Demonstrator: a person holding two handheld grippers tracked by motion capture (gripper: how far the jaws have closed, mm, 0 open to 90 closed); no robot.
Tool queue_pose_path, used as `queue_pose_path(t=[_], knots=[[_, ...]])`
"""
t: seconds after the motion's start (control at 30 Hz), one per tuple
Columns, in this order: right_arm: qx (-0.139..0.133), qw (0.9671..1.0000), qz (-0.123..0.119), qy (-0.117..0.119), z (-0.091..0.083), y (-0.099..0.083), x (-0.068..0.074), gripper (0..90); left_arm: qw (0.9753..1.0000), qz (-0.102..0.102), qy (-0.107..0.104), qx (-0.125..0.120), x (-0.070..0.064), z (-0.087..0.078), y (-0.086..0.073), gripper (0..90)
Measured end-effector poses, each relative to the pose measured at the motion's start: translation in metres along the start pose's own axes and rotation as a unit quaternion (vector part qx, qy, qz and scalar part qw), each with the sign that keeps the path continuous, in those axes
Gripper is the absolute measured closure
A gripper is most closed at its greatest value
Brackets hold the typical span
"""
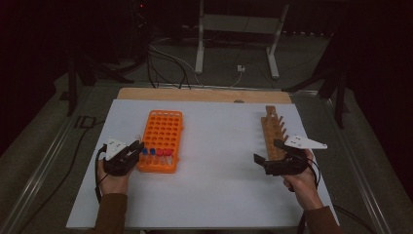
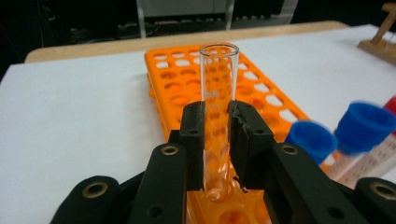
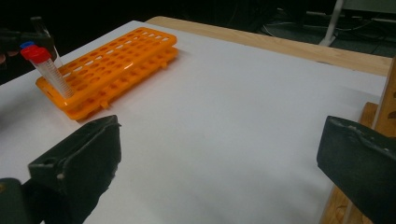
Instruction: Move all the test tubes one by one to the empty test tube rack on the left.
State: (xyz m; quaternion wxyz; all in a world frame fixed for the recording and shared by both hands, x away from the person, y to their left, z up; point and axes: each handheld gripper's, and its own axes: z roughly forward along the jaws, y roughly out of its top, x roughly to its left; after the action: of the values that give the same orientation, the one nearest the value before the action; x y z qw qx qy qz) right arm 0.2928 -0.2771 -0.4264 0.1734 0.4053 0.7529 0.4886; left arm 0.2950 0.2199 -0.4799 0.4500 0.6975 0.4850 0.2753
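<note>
An orange tube rack [image 1: 162, 139] lies on the white table sheet, with blue- and red-capped tubes [image 1: 157, 152] standing in its near row. My left gripper [image 1: 132, 150] is at the rack's near left corner, shut on a clear, uncapped glass tube [image 2: 217, 102] held upright with its bottom at a rack hole. Blue caps [image 2: 336, 130] stand just right of it. My right gripper [image 1: 265, 153] is open with nothing between its jaws, beside a wooden peg rack [image 1: 273, 131]. In the right gripper view the orange rack [image 3: 112, 65] and a red-capped tube [image 3: 46, 70] lie far left.
The white sheet [image 1: 219, 170] covers a wooden table [image 1: 204, 94]. Cables and a white metal stand [image 1: 234, 39] lie on the dark floor beyond the far edge. Open sheet lies between the two racks.
</note>
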Motion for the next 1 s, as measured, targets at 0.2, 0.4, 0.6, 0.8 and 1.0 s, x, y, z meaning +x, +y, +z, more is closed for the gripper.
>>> queue_pose_path(t=[0.2,0.4,0.6,0.8,1.0], knots=[[0.0,1.0,-0.001,0.002,0.0,0.0,0.0,0.0,0.9995,0.011,-0.003,0.029,-0.001,0.002,-0.006,76.5],[0.002,1.0,-0.003,0.003,0.0,-0.002,0.0,0.0,0.999,0.017,-0.002,0.04,-0.002,0.003,-0.008,76.7],[0.003,1.0,-0.003,0.004,0.001,-0.002,0.0,0.0,0.9984,0.026,-0.002,0.049,-0.003,0.002,-0.01,76.9],[0.005,1.0,-0.005,0.005,0.003,-0.003,0.001,0.0,0.9976,0.029,0.001,0.063,-0.004,0.005,-0.012,76.9],[0.004,1.0,-0.004,0.003,0.002,-0.002,0.0,0.0,0.9973,0.025,0.003,0.069,-0.005,0.006,-0.012,76.1]])
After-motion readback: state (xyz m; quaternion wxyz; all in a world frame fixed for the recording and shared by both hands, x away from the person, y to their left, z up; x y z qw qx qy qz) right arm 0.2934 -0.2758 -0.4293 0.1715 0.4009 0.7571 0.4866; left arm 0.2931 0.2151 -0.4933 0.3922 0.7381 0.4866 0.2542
